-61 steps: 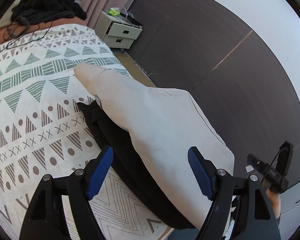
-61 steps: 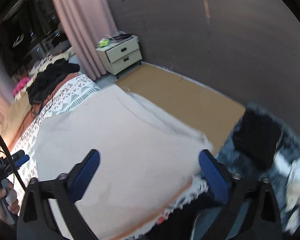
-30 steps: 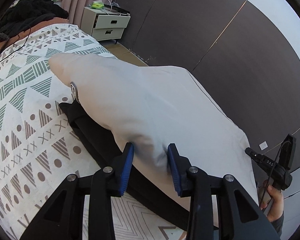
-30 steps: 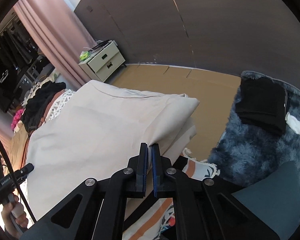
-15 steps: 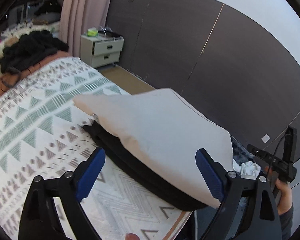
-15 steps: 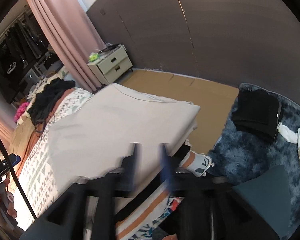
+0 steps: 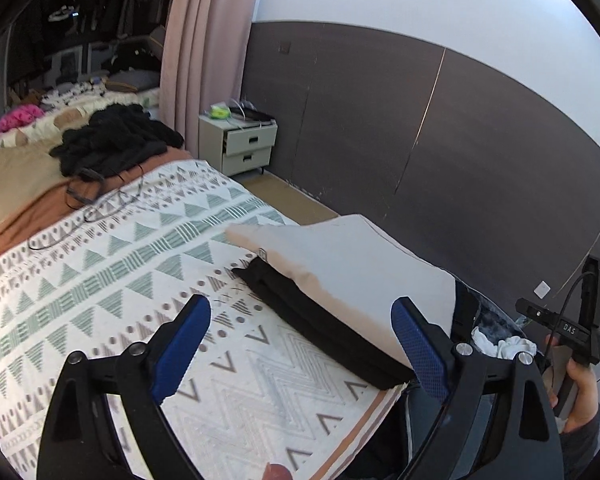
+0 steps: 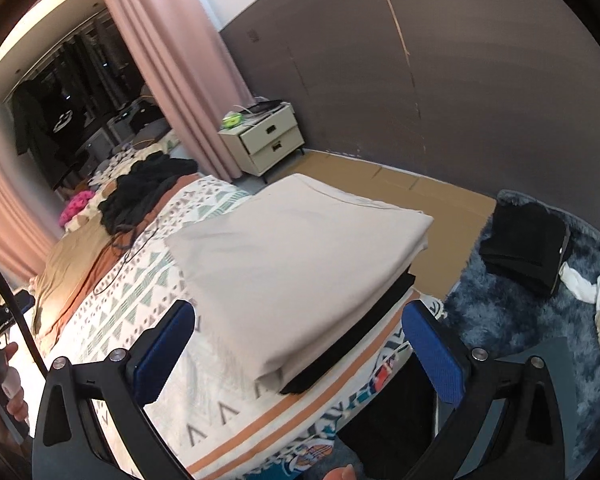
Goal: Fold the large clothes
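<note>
A folded beige garment [image 8: 296, 256] lies on top of a folded black garment [image 8: 360, 332] at the corner of the patterned bedspread [image 8: 140, 292]. It also shows in the left wrist view [image 7: 356, 272], with the black garment [image 7: 312, 316] under it. My left gripper [image 7: 300, 348] is open and empty, held back above the bedspread [image 7: 100, 264]. My right gripper [image 8: 298, 356] is open and empty, just in front of the stack.
A pile of black clothes [image 7: 112, 144] and cables lie at the far end of the bed. A white nightstand [image 7: 240, 146] stands by the pink curtain [image 7: 208, 40]. A blue shaggy rug [image 8: 520, 320] holds folded black clothes [image 8: 524, 244] and white items.
Both grippers had closed on the beige garment one second ago; they have since opened, let it go and pulled back. The garment now rests flat on the black one.
</note>
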Action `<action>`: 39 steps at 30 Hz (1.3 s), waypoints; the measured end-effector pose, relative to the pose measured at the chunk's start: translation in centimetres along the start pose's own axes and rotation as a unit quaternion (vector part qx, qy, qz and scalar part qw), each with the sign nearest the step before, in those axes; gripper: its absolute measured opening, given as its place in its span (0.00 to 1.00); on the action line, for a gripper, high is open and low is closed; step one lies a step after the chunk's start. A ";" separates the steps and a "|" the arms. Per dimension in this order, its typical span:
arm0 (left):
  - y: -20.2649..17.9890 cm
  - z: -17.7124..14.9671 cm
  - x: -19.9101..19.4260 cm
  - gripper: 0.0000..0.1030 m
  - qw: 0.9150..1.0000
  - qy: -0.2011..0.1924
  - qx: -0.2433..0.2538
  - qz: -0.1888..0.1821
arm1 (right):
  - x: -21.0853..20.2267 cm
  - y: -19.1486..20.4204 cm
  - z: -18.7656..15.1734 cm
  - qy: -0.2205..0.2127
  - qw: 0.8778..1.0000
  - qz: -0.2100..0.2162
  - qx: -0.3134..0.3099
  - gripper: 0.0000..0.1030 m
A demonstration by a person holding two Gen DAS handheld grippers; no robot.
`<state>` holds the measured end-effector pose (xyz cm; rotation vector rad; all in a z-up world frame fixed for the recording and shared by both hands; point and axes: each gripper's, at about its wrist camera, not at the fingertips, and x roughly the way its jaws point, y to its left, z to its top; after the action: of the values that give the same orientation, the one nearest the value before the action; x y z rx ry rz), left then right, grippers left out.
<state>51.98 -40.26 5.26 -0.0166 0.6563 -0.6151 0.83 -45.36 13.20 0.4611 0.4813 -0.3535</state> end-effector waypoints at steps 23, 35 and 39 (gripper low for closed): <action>4.9 -8.6 -20.3 0.91 0.994 -0.096 -0.006 0.052 | -8.6 6.4 -8.6 -0.067 0.991 0.042 -0.106 1.00; 6.0 -15.5 -27.7 0.91 0.988 -0.131 -0.024 0.078 | -10.2 7.8 -13.6 -0.074 0.985 0.076 -0.137 1.00; 6.1 -18.7 -29.1 0.91 0.985 -0.139 -0.032 0.094 | -11.0 7.7 -15.8 -0.088 0.983 0.076 -0.142 1.00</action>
<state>26.31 -16.26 5.59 -0.0976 0.4007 -0.3987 -10.64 -28.64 9.03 0.1850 0.3154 -0.1712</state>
